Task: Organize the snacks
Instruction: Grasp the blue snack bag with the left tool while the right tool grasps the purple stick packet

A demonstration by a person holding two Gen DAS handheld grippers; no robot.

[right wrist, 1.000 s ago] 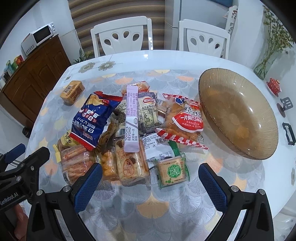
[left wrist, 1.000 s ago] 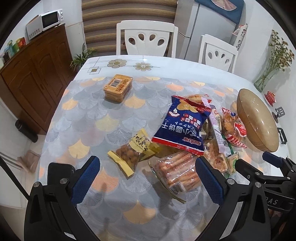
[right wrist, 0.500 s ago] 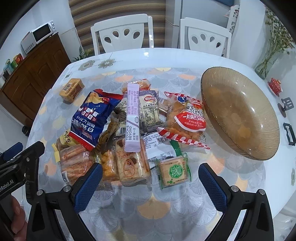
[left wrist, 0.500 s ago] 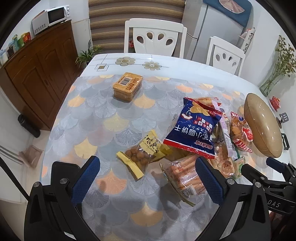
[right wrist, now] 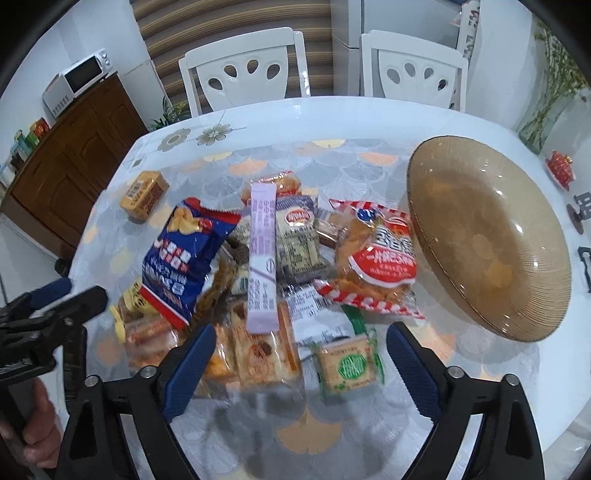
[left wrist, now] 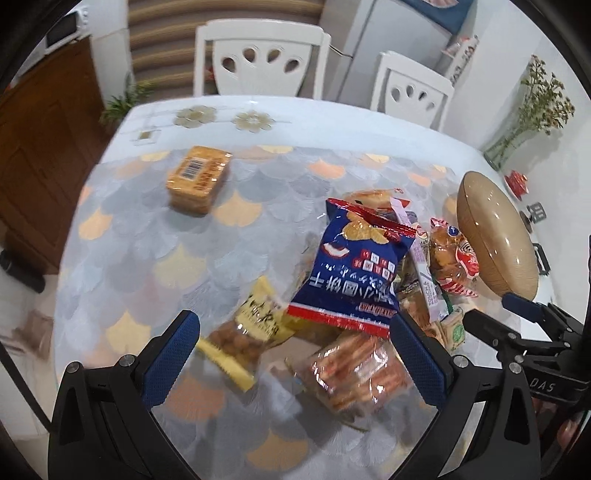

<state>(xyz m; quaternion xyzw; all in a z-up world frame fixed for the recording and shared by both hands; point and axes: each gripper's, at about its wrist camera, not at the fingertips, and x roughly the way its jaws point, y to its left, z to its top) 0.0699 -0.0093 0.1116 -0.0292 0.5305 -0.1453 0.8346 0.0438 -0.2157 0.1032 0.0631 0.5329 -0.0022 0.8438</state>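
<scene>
Two white chairs (cut-out backs) beside a wooden cabinet.

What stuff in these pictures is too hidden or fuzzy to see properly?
- Snacks under the blue bag, right wrist view: covered by it.
- Green cracker pack, right wrist view: lettering blurred.
- Jars on the cabinet, right wrist view: too small.
- Microwave, left wrist view: cut off by the edge.

We see a round white table under a glossy fan-patterned cover. On it lie a heap of packaged snacks at centre, an amber ribbed glass bowl right, and an orange biscuit pack far left.
</scene>
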